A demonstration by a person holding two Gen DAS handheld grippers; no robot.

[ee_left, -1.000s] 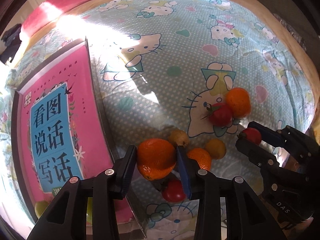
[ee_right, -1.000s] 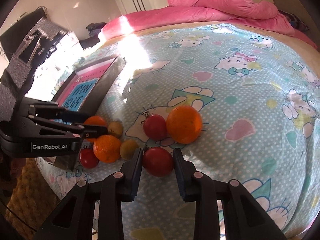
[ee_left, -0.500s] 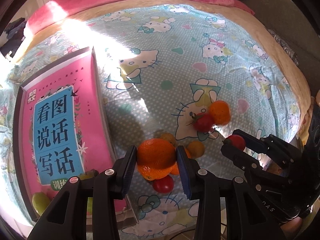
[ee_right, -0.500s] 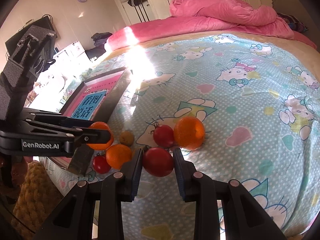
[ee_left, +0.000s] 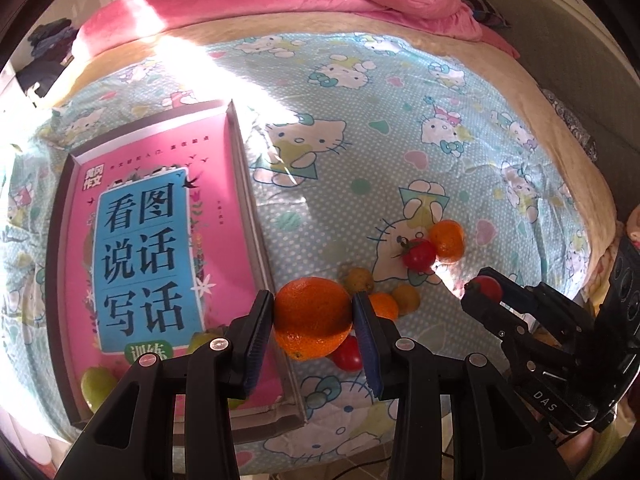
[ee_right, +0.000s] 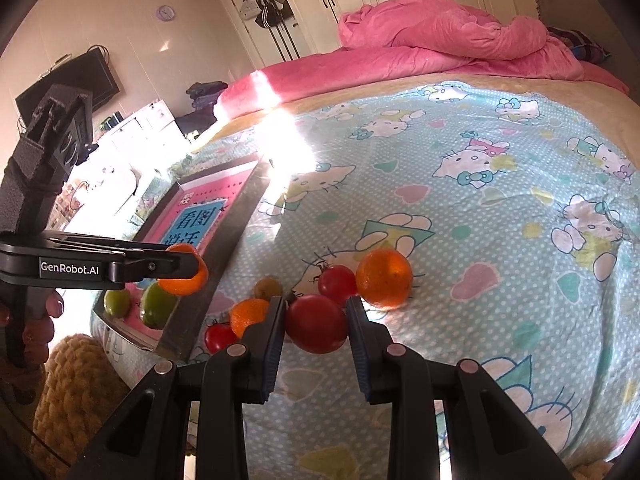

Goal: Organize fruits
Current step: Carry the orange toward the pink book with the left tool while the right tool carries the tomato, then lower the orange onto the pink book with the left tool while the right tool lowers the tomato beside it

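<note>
Orange fruits number three, red tomatoes three, green fruits two

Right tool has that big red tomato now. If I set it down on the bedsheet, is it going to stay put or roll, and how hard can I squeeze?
The tomato looks round and glossy, so it may roll on the soft, humped bedsheet. Its skin is probably thin: the right tool should squeeze lightly. Setting it against the tomato and orange pair might stop it.

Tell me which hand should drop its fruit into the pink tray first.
Left. Its tongs hold the large orange right at the pink tray edge, above the green fruits already inside. The right tongs grip a tomato farther off, over the bedsheet.
</note>
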